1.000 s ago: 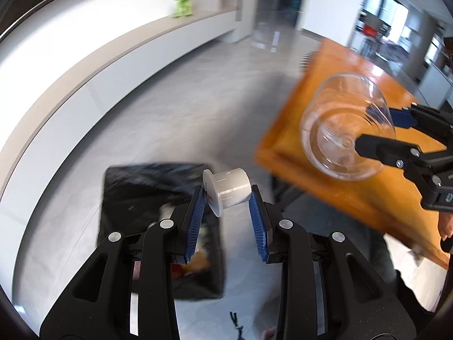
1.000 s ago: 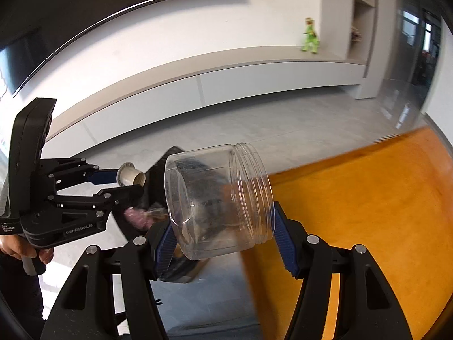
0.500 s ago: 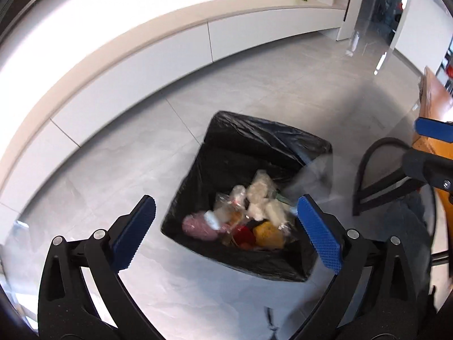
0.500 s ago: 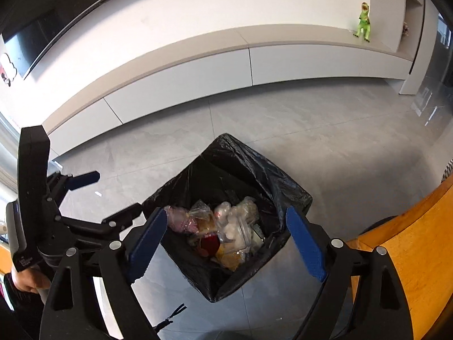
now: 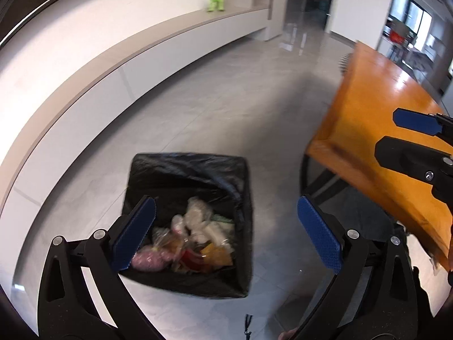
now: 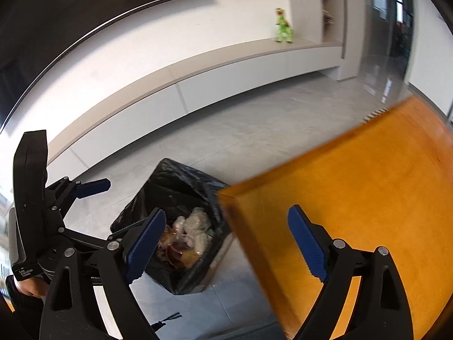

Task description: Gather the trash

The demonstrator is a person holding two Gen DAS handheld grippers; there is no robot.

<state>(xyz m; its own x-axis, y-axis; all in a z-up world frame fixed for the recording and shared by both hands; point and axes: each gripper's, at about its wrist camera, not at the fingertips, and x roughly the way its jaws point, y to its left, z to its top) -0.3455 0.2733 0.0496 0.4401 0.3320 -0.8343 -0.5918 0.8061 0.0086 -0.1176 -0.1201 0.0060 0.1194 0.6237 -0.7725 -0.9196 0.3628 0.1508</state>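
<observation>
Left wrist view: the left tool [image 5: 226, 232] gapes wide with nothing between its pads, above the black-lined trash bin [image 5: 189, 175] on the floor off the orange desk's [image 5: 376, 130] near corner. Wrapped trash [image 5: 195, 240] lies inside. Right wrist view: the right tool [image 6: 226, 243], equally empty, is spread wide over the desk corner.

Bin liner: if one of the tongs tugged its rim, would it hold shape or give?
The bin liner would probably give: its black film looks thin and creased, draped loosely over the bin's edges. It could slip off the rim, since nothing visibly ties it down. The trash lying in the bottom may anchor it somewhat, though that looks like light wrappers and bags.
</observation>
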